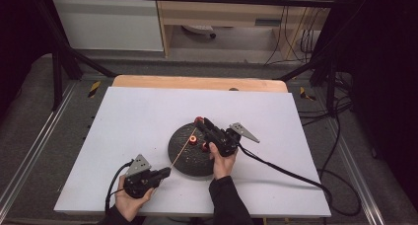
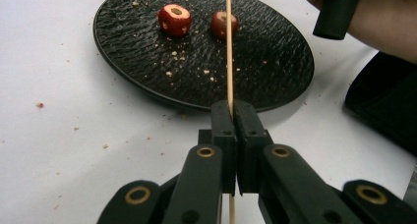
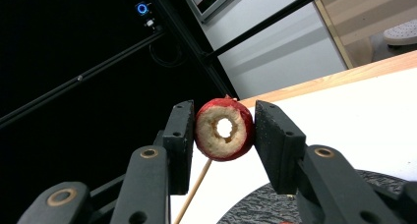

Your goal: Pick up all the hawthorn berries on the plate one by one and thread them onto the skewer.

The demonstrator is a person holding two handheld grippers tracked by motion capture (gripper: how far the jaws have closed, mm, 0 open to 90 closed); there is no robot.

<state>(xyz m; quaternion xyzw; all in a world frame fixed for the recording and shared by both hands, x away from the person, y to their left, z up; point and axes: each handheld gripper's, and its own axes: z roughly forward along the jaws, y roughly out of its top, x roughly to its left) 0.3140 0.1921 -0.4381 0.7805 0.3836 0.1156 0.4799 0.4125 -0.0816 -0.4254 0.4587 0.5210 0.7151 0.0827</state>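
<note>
Left gripper (image 1: 165, 172): jaws pressing fully together, pinching a thin wooden skewer (image 2: 229, 47); left hand (image 1: 129, 201) resting low near the table's (image 1: 123, 121) front edge, skewer slanting up and forward over the black textured plate (image 2: 147, 71)

Right gripper (image 1: 203, 122): jaws narrowed and clamping a cored red fruit piece (image 3: 224, 129), pale flesh and round hole facing its camera, red skin at the rim; right hand (image 1: 223, 161) angling up over the plate's far side, the skewer tip appearing to sit at the fruit from below

Two further cored red fruit pieces, one (image 2: 174, 18) left of the skewer, one (image 2: 224, 24) behind it, lying on the plate among crumbs

White table surface lying open left, right and beyond the plate; wooden edge (image 1: 197, 82) showing at the far side
</note>
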